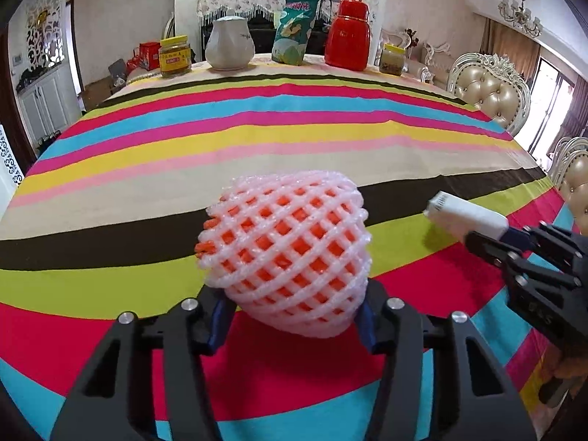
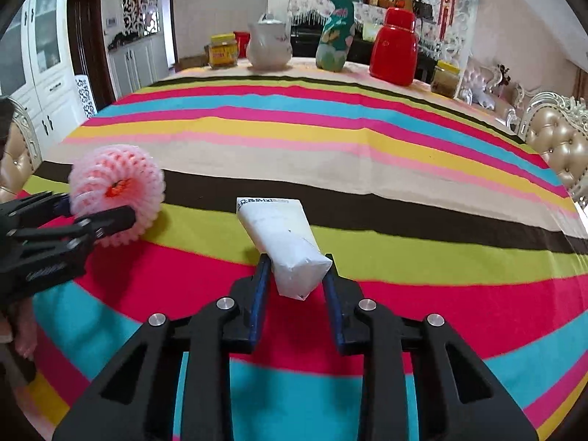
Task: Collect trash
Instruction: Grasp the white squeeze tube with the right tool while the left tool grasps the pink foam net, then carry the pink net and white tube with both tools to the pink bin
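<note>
Hand-held gripper (image 1: pixel 294 316) before red flask (image 1: pixel 348 35)

Striped cloth (image 1: pixel 257 139) lies bare up to the far jars (image 1: pixel 175 55).

Bright daylight, maybe from right windows (image 1: pixel 551 99); fisheye-bent edges.

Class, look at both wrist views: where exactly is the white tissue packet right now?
The white tissue packet sits between the right gripper's fingers, over the striped tablecloth's near stripes. The foam fruit net is on its left.
</note>
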### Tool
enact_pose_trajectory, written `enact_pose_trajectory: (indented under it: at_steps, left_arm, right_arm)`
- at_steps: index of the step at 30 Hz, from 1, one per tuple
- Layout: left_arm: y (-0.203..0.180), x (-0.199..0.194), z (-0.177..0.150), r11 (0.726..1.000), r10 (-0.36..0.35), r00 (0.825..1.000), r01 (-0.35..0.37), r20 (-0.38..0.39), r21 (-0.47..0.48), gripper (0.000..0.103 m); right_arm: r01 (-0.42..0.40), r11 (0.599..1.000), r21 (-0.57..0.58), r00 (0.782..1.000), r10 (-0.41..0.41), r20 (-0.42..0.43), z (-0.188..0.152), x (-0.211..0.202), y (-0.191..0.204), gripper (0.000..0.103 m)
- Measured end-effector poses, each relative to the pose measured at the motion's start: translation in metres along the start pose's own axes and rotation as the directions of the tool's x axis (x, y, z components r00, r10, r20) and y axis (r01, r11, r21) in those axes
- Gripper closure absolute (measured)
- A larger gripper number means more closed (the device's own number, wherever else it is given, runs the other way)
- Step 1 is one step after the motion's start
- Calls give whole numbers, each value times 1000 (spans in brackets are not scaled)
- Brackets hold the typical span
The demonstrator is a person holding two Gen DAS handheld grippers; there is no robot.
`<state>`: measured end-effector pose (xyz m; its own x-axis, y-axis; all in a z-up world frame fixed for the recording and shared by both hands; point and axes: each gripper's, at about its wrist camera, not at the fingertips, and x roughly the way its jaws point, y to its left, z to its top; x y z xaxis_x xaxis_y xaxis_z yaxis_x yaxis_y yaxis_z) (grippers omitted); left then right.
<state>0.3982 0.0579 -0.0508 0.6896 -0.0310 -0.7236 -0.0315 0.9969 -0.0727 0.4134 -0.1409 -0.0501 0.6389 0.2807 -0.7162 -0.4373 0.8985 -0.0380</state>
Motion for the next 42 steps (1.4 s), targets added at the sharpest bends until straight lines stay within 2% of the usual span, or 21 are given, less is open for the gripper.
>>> enact_pose_trajectory:
  at_steps: [11,17,30,35,42]
  left_arm:
    - [-12,-17,-2,999,-3,998,1,65,33,55]
    - [-16,-29,-1,999,-18,994,13,104,44,55]
    - [-34,-47,-2,994,-33,988,16,152,112,55]
    - [-52,-74,-22,987,-68,991,50,113,151,55]
    - [-63,-123,-68,981,-117,985,95,127,171,55]
  right_arm:
    - [30,997,75,997,-35,63,-36,-56,1,76]
    - [120,988,95,987,-130,100,-53,-81,3,76]
    - [136,980,142,983,-151,106,-76,-125,-1,76]
    - [139,981,135,981,-155,114,-91,-150,1,76]
    - [147,972,182,976,-173,134,-124,-185,-6,76]
